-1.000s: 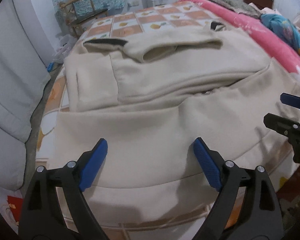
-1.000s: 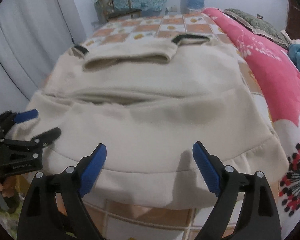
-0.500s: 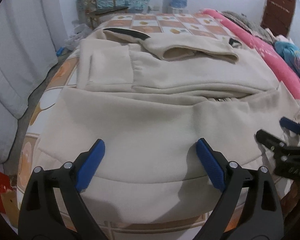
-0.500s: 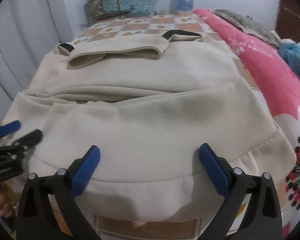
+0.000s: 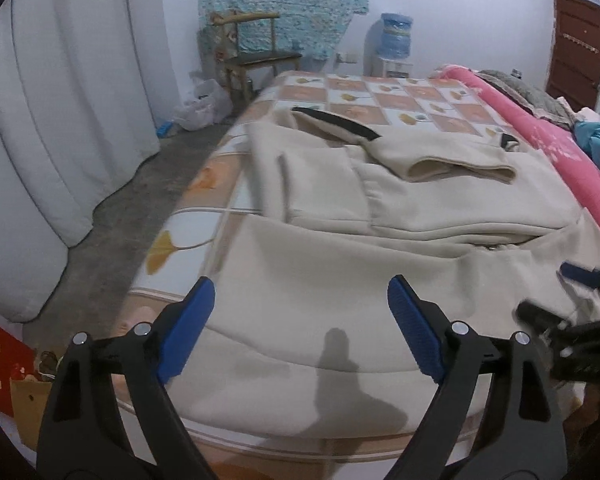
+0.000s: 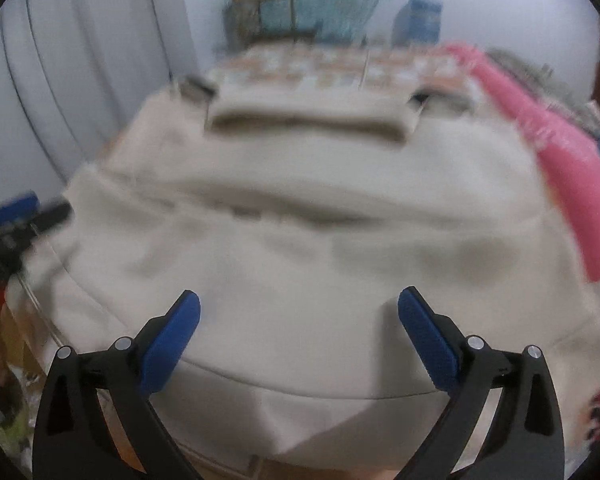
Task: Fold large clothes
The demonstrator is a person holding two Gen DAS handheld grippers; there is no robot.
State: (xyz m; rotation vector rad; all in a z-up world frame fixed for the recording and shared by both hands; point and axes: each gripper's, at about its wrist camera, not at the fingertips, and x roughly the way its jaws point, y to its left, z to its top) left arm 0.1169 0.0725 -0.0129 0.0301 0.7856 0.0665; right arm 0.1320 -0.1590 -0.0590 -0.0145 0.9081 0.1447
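- The left tool has its two blue-padded fingers spread wide and released, gripping nothing; it hangs over the near hem of the large cream fleece garment.
- The right tool is likewise spread and empty, its blue pads above the same near hem; this view is smeared by motion.
- Each tool shows in the other's view: the right tool at the right edge of the garment, the left tool at its left edge, both with fingers apart.
- The garment lies spread on the bed with the orange-and-white checked sheet, partly folded, with a sleeve cuff laid across its far part.
- Its near hem reaches the near edge of the bed and hangs slightly over it; its left edge sits just inside the bed's left edge.
- Open room: bare checked sheet beyond the garment's far end, and grey floor to the left of the bed up to the white curtain.
- On the right, a pink flowered blanket runs right along the garment's right edge, leaving little spare sheet there.
- Against the previous half second, the left view is angled higher, taking in more floor, curtain and the wooden chair at the far wall.
- The right view was sharp then and is blurred now; the garment's layout looks unchanged.
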